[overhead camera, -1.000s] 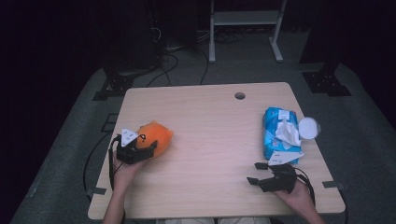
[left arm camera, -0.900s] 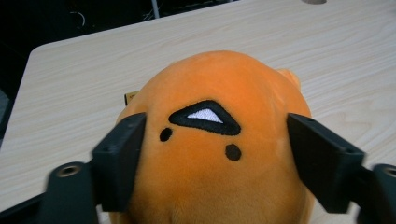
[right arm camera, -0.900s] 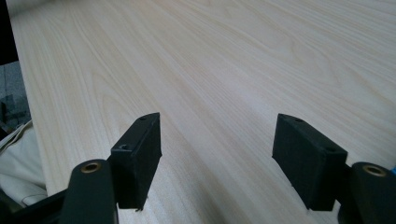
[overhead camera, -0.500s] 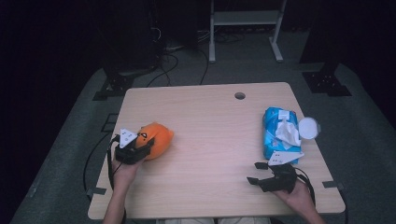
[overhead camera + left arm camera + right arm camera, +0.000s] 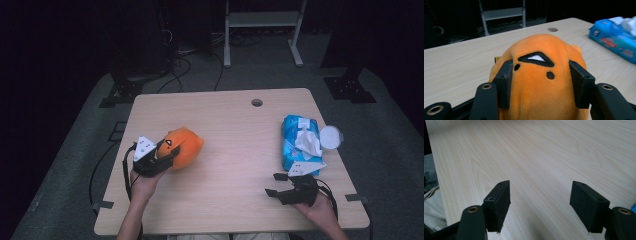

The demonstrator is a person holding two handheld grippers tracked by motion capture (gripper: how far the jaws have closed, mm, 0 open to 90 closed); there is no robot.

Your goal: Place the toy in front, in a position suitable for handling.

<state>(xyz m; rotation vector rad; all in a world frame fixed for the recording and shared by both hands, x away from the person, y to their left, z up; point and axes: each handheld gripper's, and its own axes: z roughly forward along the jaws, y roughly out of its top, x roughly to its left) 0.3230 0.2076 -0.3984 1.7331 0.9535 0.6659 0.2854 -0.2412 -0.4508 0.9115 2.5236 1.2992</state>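
item: orange plush toy [image 5: 183, 146], left half of the desk [image 5: 235, 120], resting on the wood. your left claw [image 5: 541, 82] is clenched on it, one jaw at each flank, the fabric bulging between them. keep that squeeze even and central; the filling is soft and likely to slip if you tilt early, so lift straight. your right claw [image 5: 540, 202] is released, jaws wide above bare desk near the front edge. blue tissue pack [image 5: 300, 142] sits at the right side, well apart from the toy.
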